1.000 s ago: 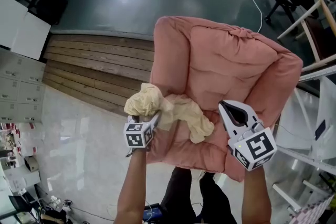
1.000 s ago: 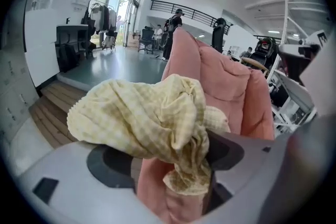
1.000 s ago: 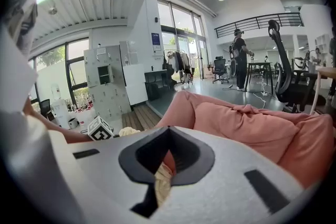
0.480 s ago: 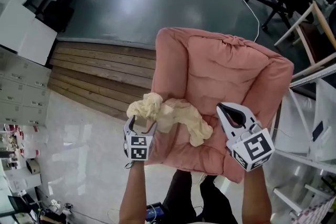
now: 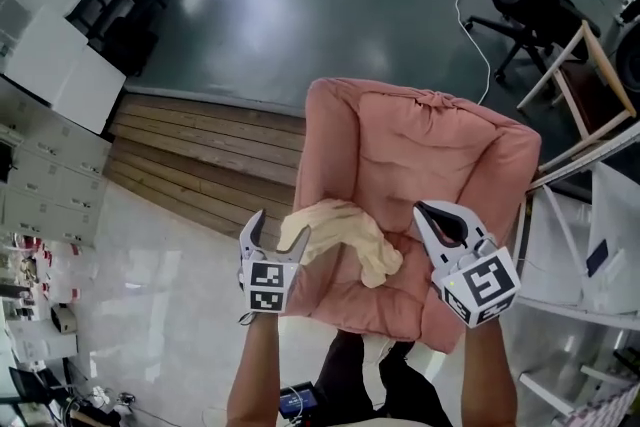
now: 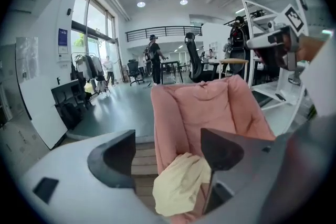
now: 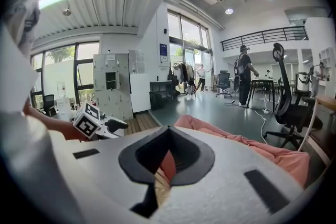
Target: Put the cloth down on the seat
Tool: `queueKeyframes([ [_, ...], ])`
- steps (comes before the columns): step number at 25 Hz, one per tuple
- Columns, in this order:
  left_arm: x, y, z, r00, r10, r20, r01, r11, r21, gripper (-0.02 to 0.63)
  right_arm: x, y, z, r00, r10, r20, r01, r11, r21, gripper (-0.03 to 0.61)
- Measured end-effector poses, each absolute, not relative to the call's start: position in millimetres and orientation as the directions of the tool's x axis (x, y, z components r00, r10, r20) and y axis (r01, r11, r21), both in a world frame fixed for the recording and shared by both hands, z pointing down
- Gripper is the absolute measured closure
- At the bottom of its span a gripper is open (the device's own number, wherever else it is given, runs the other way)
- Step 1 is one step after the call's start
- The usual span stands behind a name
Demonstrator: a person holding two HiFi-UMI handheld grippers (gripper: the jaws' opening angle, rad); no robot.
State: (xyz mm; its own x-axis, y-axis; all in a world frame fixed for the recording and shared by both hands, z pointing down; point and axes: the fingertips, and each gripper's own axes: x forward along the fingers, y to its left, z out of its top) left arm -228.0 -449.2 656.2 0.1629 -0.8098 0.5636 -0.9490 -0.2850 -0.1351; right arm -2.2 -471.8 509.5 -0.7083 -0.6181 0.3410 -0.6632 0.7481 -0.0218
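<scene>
The cream cloth (image 5: pixel 345 233) lies crumpled on the pink seat (image 5: pixel 440 140) — at the seat's front left, one fold trailing towards its front edge; the left gripper (image 5: pixel 280 223) hovers at the seat's front left edge, jaws spread wide and gripping nothing; the right gripper (image 5: pixel 424 211) — jaws pressed together, empty — hangs over the seat's front right.

One cloth (image 5: pixel 345 235), one seat (image 5: pixel 430 150), two hand-held grippers (image 5: pixel 278 227) (image 5: pixel 422 209).
</scene>
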Motion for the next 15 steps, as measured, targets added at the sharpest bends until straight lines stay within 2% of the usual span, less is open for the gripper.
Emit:
queueKeyframes([
  [7,-193.1,-439.7,543.3,0.230,-0.889,0.397,-0.942,-0.305,-0.138,0.250,15.8,-450.0,455.2,-0.716,-0.631,0.298,-0.658,0.753,0.011,0.586],
  [15,-145.8,-402.6,417.7,0.332,-0.916,0.226,-0.916,-0.370,-0.154,0.253,29.5,-408.2,384.9,-0.749,-0.623,0.224,-0.637,0.771,0.015,0.586],
])
